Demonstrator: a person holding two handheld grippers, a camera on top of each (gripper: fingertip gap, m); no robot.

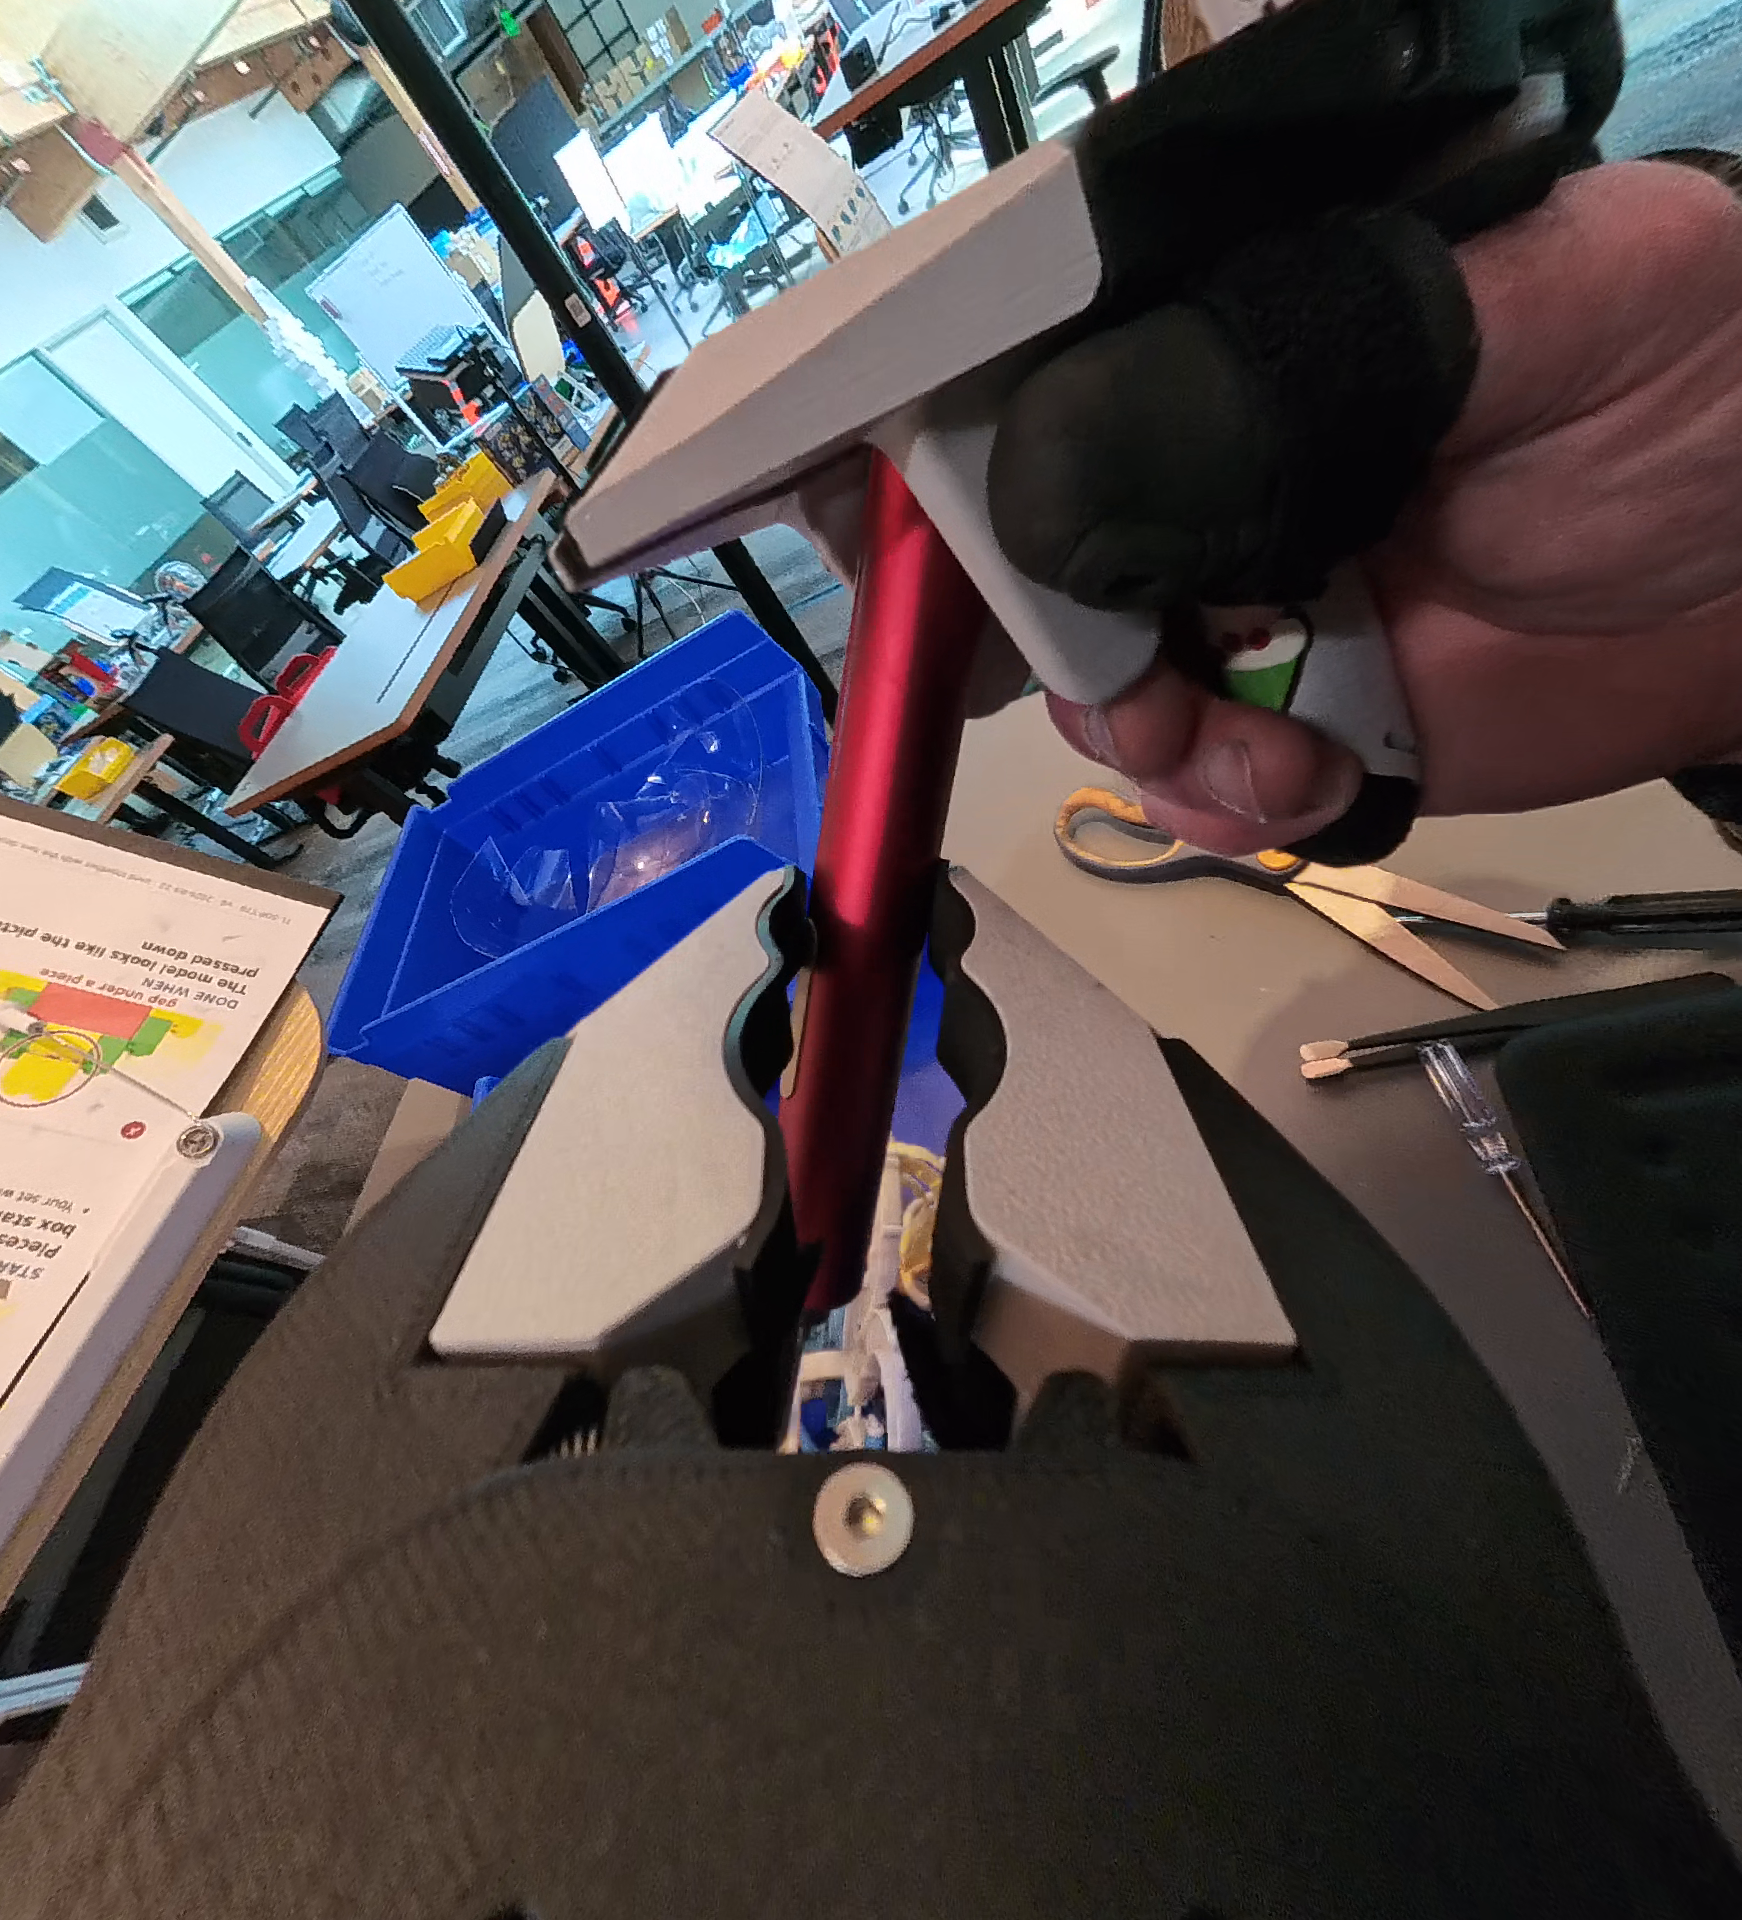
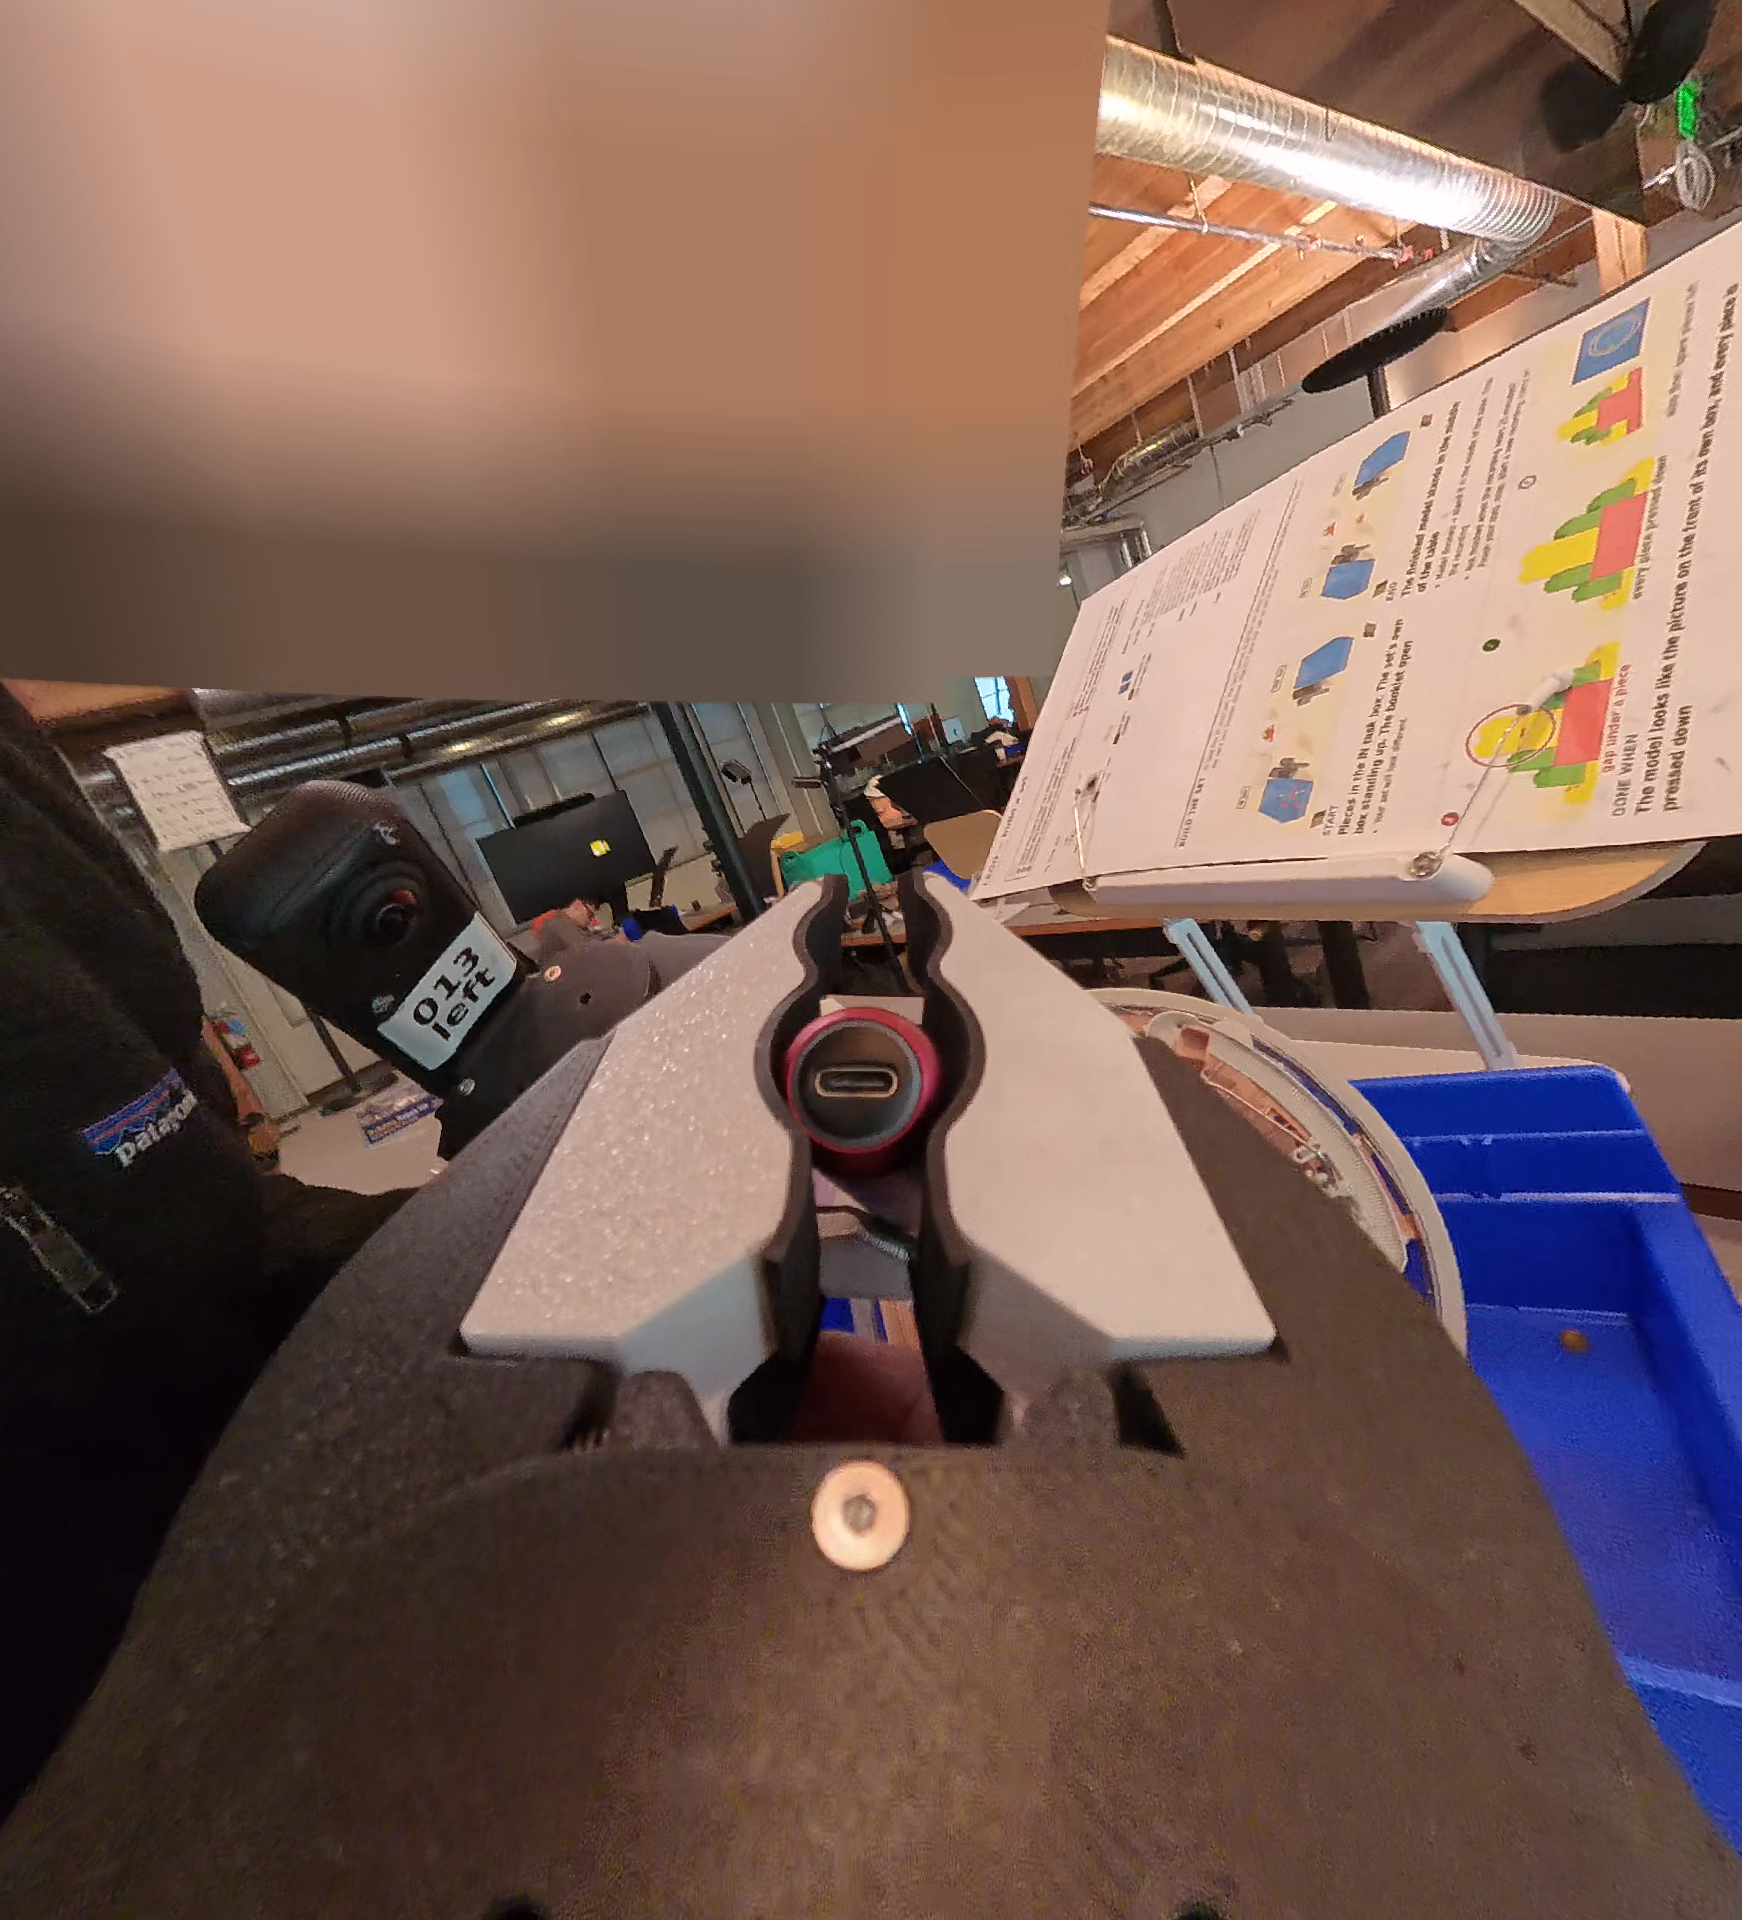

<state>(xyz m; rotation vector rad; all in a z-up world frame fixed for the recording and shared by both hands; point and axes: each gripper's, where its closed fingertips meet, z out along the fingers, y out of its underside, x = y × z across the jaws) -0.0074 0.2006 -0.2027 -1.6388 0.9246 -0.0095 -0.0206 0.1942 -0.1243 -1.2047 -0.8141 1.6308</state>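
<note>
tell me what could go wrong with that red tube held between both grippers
1. The red tube spans the left gripper and right gripper; if they drift apart or twist, it may slip or bind.
2. It hangs over the blue bin, so a drop could land inside.
3. The right gripper grips near the tube's port end, which leaves little margin against sliding out.

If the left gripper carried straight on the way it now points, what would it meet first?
Probably the right gripper, whose grey fingers hold the same red tube just ahead of the left gripper. The blue bin lies lower; depth is unclear.
</note>
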